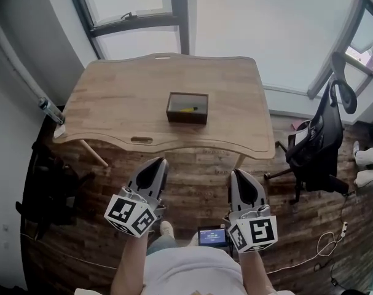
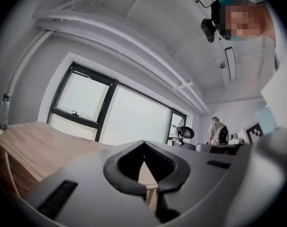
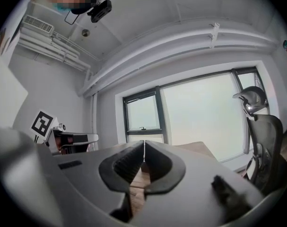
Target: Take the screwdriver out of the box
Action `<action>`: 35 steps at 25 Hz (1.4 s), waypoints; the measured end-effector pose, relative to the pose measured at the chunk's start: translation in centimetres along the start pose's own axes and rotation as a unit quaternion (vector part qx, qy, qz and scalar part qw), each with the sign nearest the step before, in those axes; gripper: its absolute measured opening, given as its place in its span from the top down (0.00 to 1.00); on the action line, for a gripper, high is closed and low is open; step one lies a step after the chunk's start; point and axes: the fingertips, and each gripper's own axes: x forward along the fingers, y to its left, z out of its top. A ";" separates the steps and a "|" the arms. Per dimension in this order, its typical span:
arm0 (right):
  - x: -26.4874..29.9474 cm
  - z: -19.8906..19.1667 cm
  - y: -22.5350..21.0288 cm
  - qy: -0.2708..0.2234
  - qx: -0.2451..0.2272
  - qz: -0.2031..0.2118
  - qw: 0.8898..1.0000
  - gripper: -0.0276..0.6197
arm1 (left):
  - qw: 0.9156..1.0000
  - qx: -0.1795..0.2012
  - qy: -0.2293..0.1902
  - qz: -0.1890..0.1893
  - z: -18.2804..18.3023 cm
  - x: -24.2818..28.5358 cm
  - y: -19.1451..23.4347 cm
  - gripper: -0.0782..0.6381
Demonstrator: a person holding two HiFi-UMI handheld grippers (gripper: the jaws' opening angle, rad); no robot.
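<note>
A dark brown open box (image 1: 187, 107) stands in the middle of the wooden table (image 1: 112, 103). Inside it lies the screwdriver (image 1: 187, 109), of which I see a yellow handle. My left gripper (image 1: 160, 161) is held level in front of the table's near edge, to the left, shut and empty. My right gripper (image 1: 237, 174) hangs beside it to the right, also shut with nothing in it. Both are well short of the box. In the left gripper view the jaw tips (image 2: 143, 142) meet; in the right gripper view the tips (image 3: 144, 142) meet too.
A black office chair (image 1: 318, 137) stands right of the table. Windows (image 1: 174, 11) run behind the table. A dark bag (image 1: 48, 183) sits on the wood floor at the left, and a white cable (image 1: 324, 244) lies at the right. Another person (image 2: 218, 130) stands far off.
</note>
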 end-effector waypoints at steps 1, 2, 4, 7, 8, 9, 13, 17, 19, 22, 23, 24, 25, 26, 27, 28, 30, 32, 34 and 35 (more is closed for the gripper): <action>-0.2 -0.2 0.0 -0.001 -0.001 0.003 1.000 0.91 | 1.000 0.008 0.001 0.005 -0.2 -0.1 0.1 0.88; -0.3 -0.4 -0.1 -0.001 -0.003 0.005 1.000 0.91 | 1.000 0.009 0.000 0.009 -0.3 -0.2 0.2 0.88; -0.4 -0.7 -0.5 0.004 -0.003 0.006 1.000 0.91 | 1.000 0.002 -0.005 0.020 -0.4 -0.2 0.5 0.88; -0.2 -0.9 -1.2 0.012 -0.002 0.003 1.000 0.91 | 1.000 -0.002 -0.002 0.026 -0.6 0.0 0.7 0.88; 0.0 -1.0 -1.4 0.013 -0.003 0.002 1.000 0.91 | 1.000 0.001 0.001 0.027 -0.8 0.3 0.8 0.88; 0.3 -1.1 -1.7 0.013 -0.003 0.002 1.000 0.91 | 1.000 0.006 0.006 0.029 -1.0 0.6 1.0 0.88; 2.1 -1.5 -2.8 0.020 -0.007 -0.002 1.000 0.91 | 0.997 0.039 0.032 0.062 -2.1 2.2 3.0 0.88; 5.0 -2.3 -4.3 0.032 -0.016 -0.007 0.999 0.91 | 0.994 0.061 0.039 0.082 -2.8 5.2 5.8 0.88; 6.9 -2.6 -5.2 0.040 -0.021 -0.012 0.999 0.91 | 0.993 0.071 0.035 0.091 -2.9 7.3 7.5 0.88; 10.5 -3.0 -6.8 0.052 -0.032 -0.018 0.998 0.91 | 0.993 0.069 0.032 0.091 -2.7 11.1 9.9 0.88; 11.8 -3.0 -7.3 0.056 -0.037 -0.019 0.998 0.91 | 0.993 0.067 0.033 0.088 -2.5 12.4 10.6 0.88; 13.1 -3.0 -7.7 0.061 -0.041 -0.020 0.997 0.91 | 0.993 0.068 0.034 0.085 -2.3 13.8 11.3 0.88; 14.4 -3.0 -8.2 0.066 -0.044 -0.021 0.997 0.91 | 0.993 0.069 0.036 0.083 -2.1 15.0 11.8 0.88; 15.6 -3.0 -8.7 0.070 -0.045 -0.022 0.996 0.91 | 0.993 0.073 0.038 0.083 -2.0 16.2 12.4 0.88; 16.9 -3.0 -9.2 0.074 -0.044 -0.023 0.996 0.91 | 0.993 0.078 0.040 0.084 -1.9 17.3 13.1 0.88; 18.2 -3.0 -9.6 0.076 -0.043 -0.023 0.996 0.91 | 0.992 0.082 0.043 0.084 -1.8 18.5 13.8 0.88; 20.8 -3.1 -10.5 0.081 -0.038 -0.025 0.996 0.91 | 0.992 0.083 0.053 0.081 -2.0 20.5 15.2 0.88; 23.0 -3.3 -11.4 0.086 -0.030 -0.028 0.995 0.91 | 0.992 0.080 0.066 0.074 -2.6 22.1 16.3 0.88; 24.9 -3.3 -12.2 0.089 -0.026 -0.032 0.995 0.91 | 0.992 0.080 0.075 0.066 -2.9 23.8 17.2 0.87; 25.8 -3.3 -12.6 0.091 -0.026 -0.034 0.995 0.91 | 0.992 0.082 0.078 0.063 -2.9 24.5 17.7 0.88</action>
